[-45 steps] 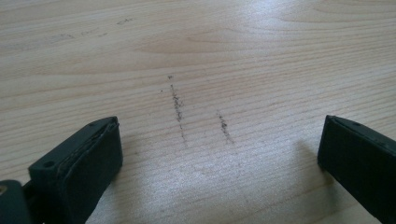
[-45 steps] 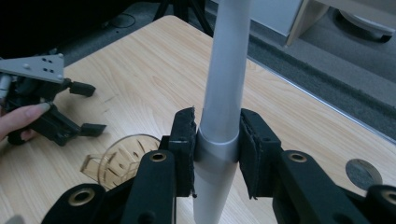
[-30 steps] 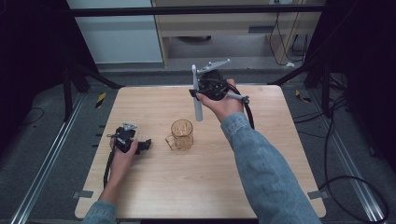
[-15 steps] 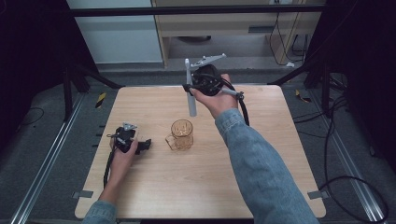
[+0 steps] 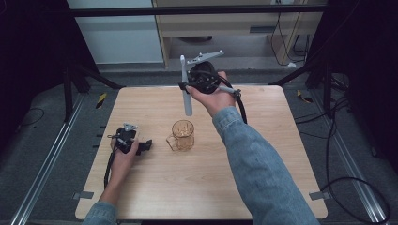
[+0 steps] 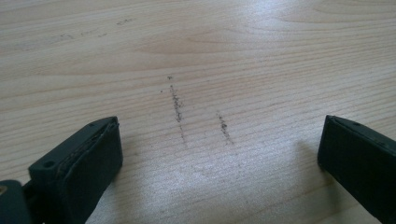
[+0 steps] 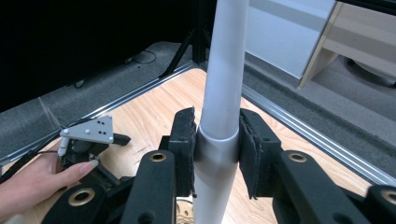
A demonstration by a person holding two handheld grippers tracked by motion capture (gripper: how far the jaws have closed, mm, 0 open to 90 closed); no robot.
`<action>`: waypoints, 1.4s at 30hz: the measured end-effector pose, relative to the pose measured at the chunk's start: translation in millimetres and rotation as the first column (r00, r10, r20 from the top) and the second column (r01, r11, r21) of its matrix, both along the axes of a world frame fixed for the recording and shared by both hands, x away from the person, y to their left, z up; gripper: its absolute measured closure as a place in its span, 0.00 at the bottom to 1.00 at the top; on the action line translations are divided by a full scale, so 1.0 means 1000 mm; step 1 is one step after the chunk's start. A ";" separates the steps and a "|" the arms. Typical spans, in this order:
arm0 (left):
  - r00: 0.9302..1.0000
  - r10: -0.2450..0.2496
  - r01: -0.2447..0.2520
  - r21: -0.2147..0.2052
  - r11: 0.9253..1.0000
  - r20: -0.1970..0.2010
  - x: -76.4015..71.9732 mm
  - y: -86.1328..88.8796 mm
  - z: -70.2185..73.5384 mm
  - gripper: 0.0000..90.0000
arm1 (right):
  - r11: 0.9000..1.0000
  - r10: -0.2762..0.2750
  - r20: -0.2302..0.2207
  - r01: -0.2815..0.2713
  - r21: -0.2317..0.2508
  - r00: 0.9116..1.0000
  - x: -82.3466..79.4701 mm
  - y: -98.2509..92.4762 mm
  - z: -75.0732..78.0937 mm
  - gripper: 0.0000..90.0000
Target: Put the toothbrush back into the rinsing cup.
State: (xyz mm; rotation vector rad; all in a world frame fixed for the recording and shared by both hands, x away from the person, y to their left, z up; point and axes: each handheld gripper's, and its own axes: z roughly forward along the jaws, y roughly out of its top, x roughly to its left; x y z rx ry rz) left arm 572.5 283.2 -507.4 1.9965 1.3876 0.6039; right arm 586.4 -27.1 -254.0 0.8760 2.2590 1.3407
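Observation:
An amber glass mug (image 5: 183, 135) stands on the wooden table (image 5: 263, 154), its handle to the left. My right gripper (image 5: 184, 87) is raised over the far half of the table, shut on a long pale grey tube (image 5: 187, 102) that hangs nearly upright behind the mug. In the right gripper view both pads press on the tube (image 7: 224, 70) at a seam, gripper (image 7: 217, 122) centred on it. My left gripper (image 5: 148, 146) lies on the table left of the mug. Its jaws stand wide apart over bare wood (image 6: 210, 56), gripper (image 6: 219, 127) holding nothing.
The table's far edge lies just beyond the raised right hand, with a metal frame rail (image 5: 47, 159) along the left side. The tube's lower end hangs a little above and behind the mug's rim. A cable (image 5: 242, 108) trails from the right gripper.
My right hand has carried the tube leftward and slightly up, still clamped. The left gripper and the mug have stayed put.

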 end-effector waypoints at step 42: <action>1.000 -0.002 0.002 -0.001 1.000 0.001 0.001 0.000 0.000 0.00 | 0.983 0.069 -0.156 -0.094 -0.157 0.985 0.009 0.042 -0.078 0.76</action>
